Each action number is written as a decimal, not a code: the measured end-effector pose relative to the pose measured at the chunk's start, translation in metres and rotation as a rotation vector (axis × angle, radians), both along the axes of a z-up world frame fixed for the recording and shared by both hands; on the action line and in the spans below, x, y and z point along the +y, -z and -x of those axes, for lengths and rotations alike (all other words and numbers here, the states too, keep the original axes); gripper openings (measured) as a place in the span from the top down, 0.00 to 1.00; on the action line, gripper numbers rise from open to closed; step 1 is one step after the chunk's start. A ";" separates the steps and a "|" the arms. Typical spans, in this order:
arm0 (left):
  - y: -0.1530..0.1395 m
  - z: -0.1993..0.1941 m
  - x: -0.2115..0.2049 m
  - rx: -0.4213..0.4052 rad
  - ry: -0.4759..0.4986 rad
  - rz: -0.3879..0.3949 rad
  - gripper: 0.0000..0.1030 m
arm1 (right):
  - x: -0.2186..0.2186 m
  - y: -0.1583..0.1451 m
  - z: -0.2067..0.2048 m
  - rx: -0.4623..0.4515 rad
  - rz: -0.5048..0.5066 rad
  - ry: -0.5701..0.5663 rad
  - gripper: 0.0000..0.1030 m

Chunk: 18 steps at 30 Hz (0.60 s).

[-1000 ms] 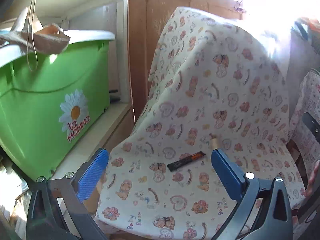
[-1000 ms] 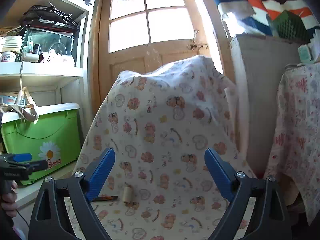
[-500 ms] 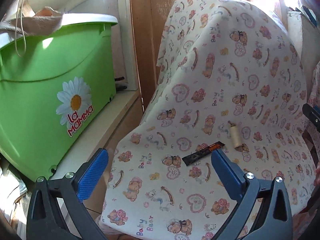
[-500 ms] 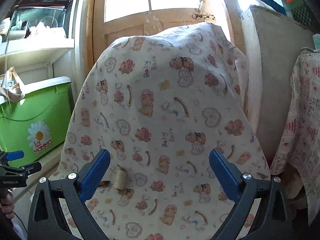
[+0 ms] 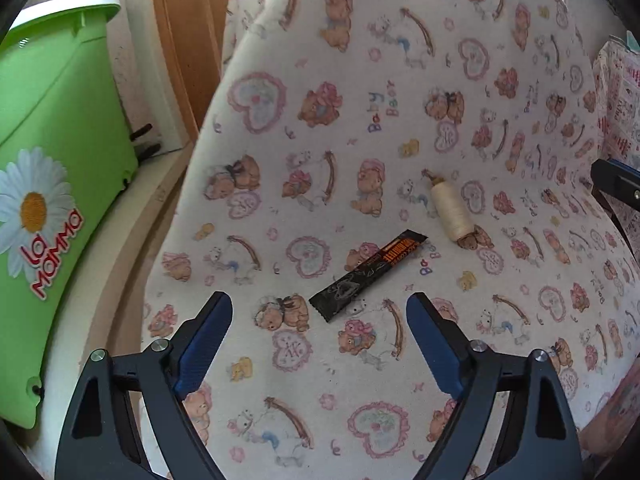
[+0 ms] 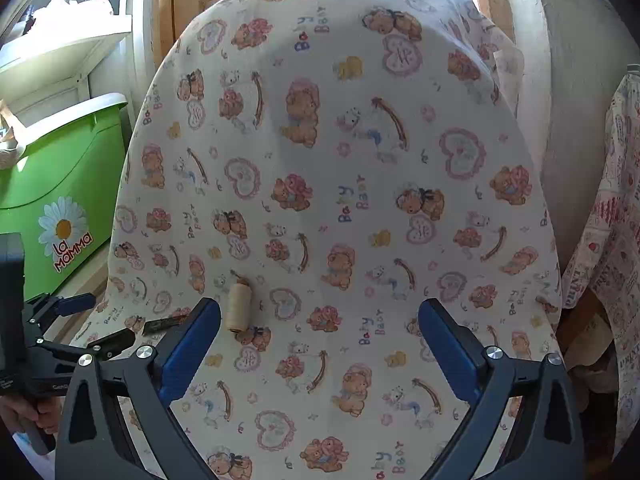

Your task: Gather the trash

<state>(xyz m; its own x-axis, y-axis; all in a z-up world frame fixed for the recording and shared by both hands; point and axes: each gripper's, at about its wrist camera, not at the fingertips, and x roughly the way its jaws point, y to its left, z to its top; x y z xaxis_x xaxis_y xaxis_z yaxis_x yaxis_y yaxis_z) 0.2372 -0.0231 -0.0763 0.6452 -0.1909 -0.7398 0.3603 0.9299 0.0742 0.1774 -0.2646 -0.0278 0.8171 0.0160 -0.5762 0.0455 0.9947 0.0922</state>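
A black and orange wrapper (image 5: 367, 275) lies flat on the seat of a chair covered in teddy-bear cloth (image 5: 400, 120). A cream spool of thread (image 5: 451, 212) lies just beyond it to the right. My left gripper (image 5: 319, 330) is open and empty, just short of the wrapper's near end. My right gripper (image 6: 319, 338) is open and empty over the seat, with the spool (image 6: 239, 306) by its left finger and a sliver of the wrapper (image 6: 166, 323) further left. The left gripper also shows in the right wrist view (image 6: 76, 304).
A green plastic bin with a daisy logo (image 5: 44, 200) stands on a low shelf left of the chair, also in the right wrist view (image 6: 60, 184). A wooden door (image 6: 176, 8) is behind the chair. A patterned cloth (image 6: 612, 240) hangs at the right.
Both grippers have moved forward and tilted down toward the chair seat. The wrapper and spool now sit much closer to the left gripper's fingers. Both grippers stay open.
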 end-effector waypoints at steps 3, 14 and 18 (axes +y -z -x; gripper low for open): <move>0.012 -0.012 -0.002 0.049 -0.001 0.010 0.18 | 0.000 0.003 0.000 0.008 0.014 -0.003 0.03; 0.026 -0.031 -0.010 0.102 0.019 0.010 0.39 | 0.006 0.008 -0.009 0.069 -0.021 -0.052 0.03; 0.025 -0.026 -0.012 0.088 0.011 0.028 0.65 | 0.013 0.009 -0.011 0.072 -0.020 -0.063 0.03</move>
